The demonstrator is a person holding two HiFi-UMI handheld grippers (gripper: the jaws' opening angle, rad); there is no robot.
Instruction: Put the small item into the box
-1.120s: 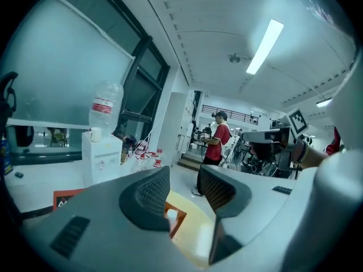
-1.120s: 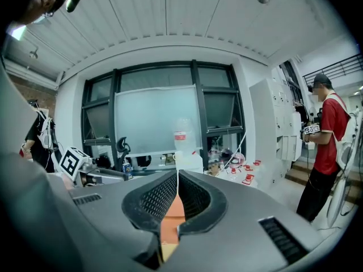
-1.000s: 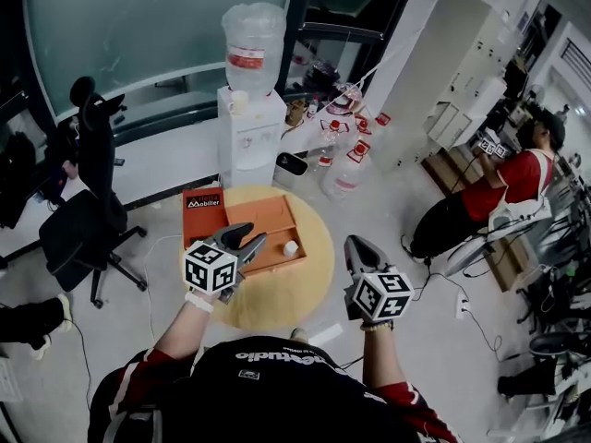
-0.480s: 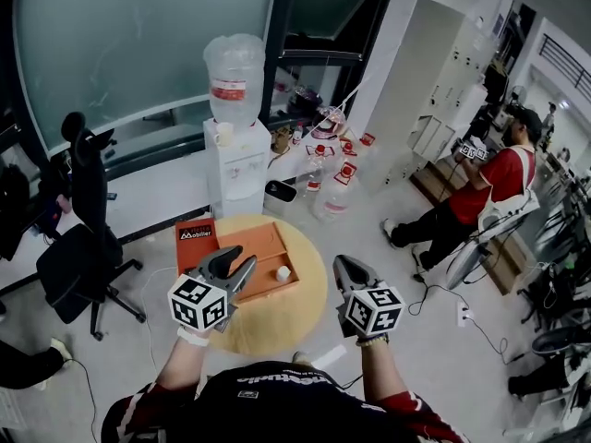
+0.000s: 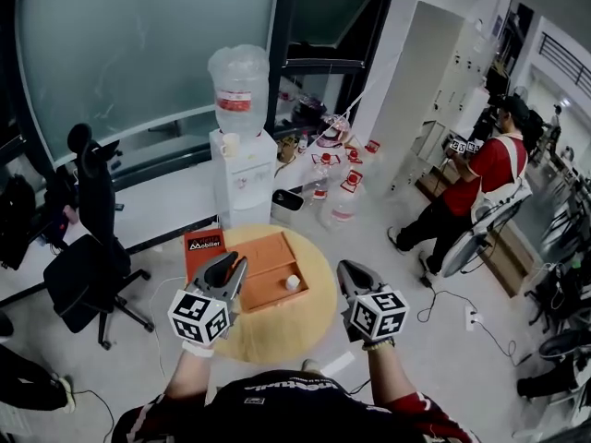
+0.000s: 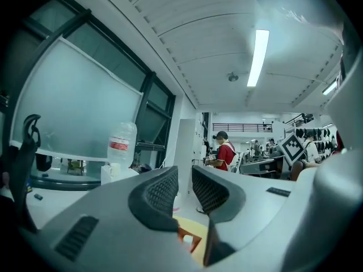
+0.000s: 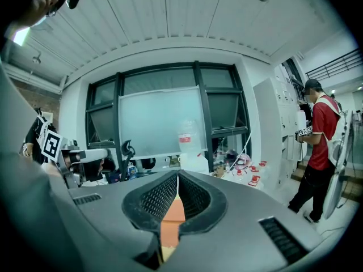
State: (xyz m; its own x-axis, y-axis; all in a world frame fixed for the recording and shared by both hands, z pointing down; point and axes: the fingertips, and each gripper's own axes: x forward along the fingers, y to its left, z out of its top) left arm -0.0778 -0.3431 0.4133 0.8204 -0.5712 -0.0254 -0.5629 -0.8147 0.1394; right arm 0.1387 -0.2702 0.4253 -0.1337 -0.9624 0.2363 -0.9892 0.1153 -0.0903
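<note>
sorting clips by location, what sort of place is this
Likely an office or lab: a white water dispenser with clear bottle, a black swivel office chair, and a round wooden table.

Round tabletop: its near and right parts are bare wood, open from above. An open orange box fills the far-left part, its low walls ringing a small white item. A water dispenser stands beyond the far edge, and an office chair stands left.
</note>
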